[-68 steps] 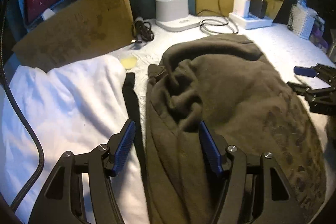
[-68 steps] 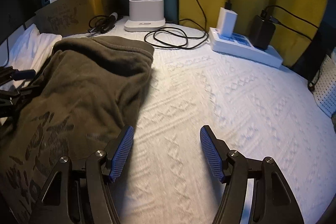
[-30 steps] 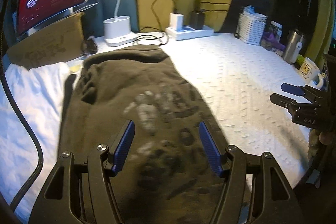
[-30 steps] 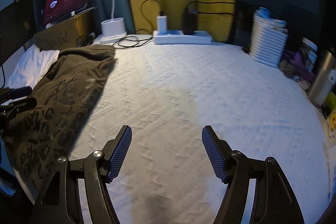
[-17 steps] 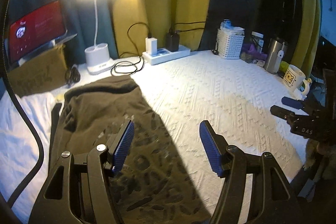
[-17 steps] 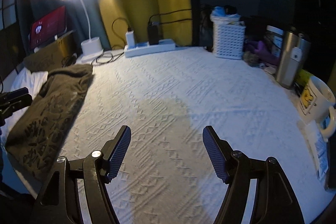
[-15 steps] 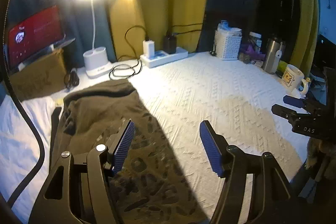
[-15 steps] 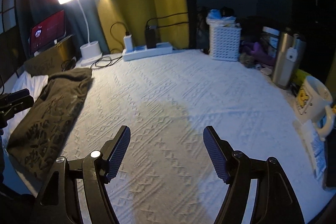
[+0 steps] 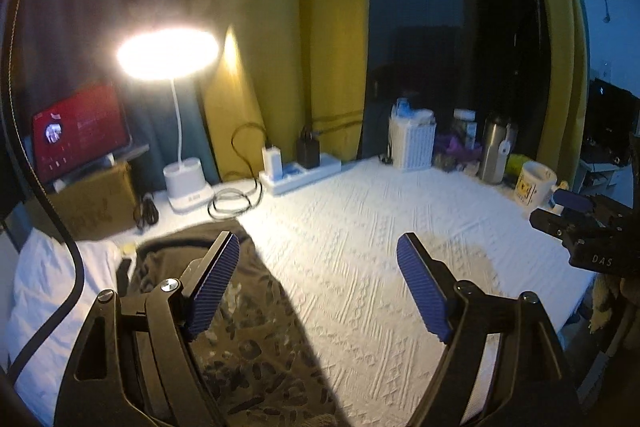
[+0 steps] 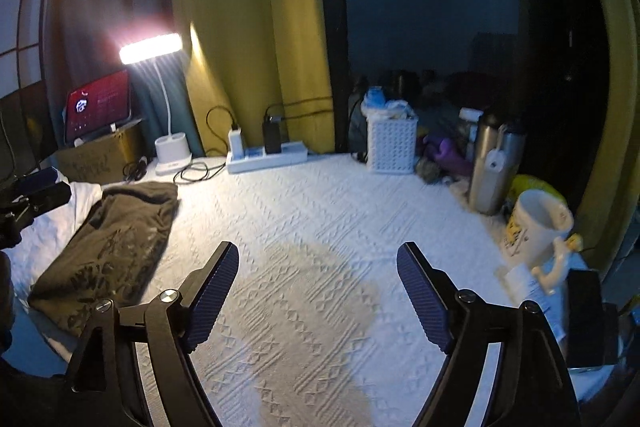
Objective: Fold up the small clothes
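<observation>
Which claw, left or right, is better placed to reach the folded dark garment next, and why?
Left, probably. The left claw hangs open right above the dark garment, its jaws just widened and empty. The right claw, also open and empty, faces bare white cover, the garment off to its side.

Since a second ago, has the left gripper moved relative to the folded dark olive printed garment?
Yes. The left gripper has pulled up and back from the folded dark olive printed garment; its jaws, just opening wider, hold nothing.

Desk point(image 10: 320, 211) under white textured cover. Folded dark garment point(image 10: 108, 247) near left edge, overlapping white cloth point(image 9: 48, 279). Along far edge: cardboard box point(image 9: 94, 203), lamp base point(image 10: 173, 149), power strip point(image 10: 266, 153), white basket point(image 10: 392, 145). Steel flask point(image 10: 494, 167), mug point(image 10: 536, 227) at right edge.
</observation>
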`<action>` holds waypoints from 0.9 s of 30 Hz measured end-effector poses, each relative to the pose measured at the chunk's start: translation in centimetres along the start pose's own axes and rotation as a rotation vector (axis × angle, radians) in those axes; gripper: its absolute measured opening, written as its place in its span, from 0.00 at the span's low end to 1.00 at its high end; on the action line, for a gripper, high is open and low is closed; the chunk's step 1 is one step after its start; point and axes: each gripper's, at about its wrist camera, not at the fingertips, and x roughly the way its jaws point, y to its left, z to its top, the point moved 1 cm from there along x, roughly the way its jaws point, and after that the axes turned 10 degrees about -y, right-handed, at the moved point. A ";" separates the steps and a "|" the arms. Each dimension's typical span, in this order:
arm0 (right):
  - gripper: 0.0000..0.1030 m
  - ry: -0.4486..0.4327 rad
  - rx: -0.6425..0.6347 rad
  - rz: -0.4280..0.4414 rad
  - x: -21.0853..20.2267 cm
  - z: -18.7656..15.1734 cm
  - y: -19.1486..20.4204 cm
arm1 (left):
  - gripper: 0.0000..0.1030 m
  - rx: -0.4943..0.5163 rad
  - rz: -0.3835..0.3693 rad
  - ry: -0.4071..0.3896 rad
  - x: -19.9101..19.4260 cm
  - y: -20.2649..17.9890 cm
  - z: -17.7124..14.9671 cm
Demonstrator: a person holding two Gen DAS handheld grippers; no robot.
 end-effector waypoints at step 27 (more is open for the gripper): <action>0.93 -0.238 -0.017 -0.047 -9.6 7.4 2.0 | 0.98 -0.060 0.136 -0.253 -7.7 3.4 5.1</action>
